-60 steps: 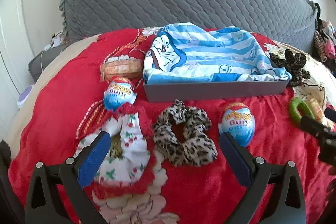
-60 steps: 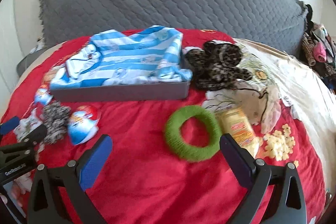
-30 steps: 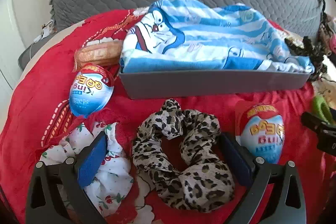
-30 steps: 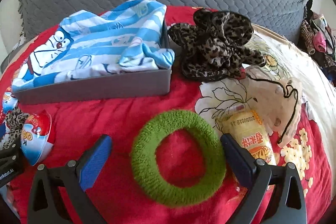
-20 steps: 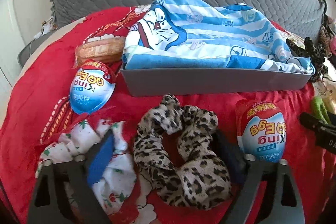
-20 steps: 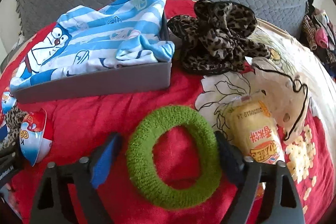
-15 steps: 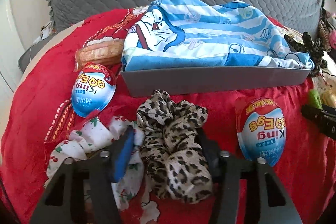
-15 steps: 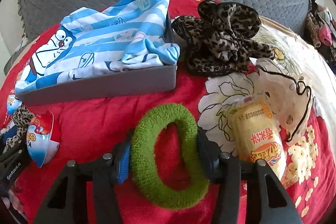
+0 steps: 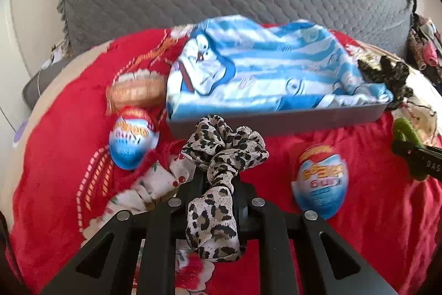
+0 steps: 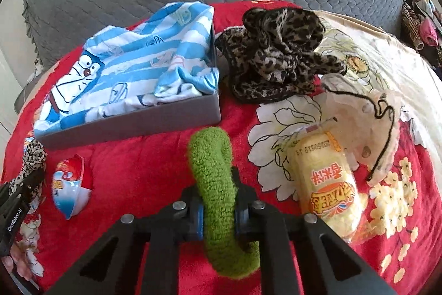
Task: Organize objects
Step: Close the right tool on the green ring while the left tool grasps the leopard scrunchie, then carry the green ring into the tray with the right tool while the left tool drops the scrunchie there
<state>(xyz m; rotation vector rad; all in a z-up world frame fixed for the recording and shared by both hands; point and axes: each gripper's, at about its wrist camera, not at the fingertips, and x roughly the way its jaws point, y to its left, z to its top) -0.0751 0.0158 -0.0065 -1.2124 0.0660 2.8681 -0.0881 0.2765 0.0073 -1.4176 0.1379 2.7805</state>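
My left gripper (image 9: 216, 184) is shut on a leopard-print scrunchie (image 9: 223, 154), which bunches up between the pads and hangs a little above the red blanket. My right gripper (image 10: 218, 209) has a fuzzy green ring scrunchie (image 10: 214, 156) squeezed flat between its pads, and its jaws are still closing on it. Behind both stands a grey tray (image 9: 276, 122) (image 10: 138, 119) that holds a blue-striped cartoon cloth (image 9: 248, 71) (image 10: 129, 60).
Two blue-and-red egg toys (image 9: 132, 143) (image 9: 320, 181) lie left and right of the left gripper. A cherry-print scrunchie (image 9: 154, 184) lies under it. A yellow snack pack (image 10: 326, 176), a white lace piece (image 10: 364, 118) and a leopard garment (image 10: 279, 54) lie on the right.
Both grippers closed from wide open: the left onto the leopard scrunchie, the right onto the green ring. The left gripper lifted its scrunchie off the blanket; the ring was pinched into a narrow loop.
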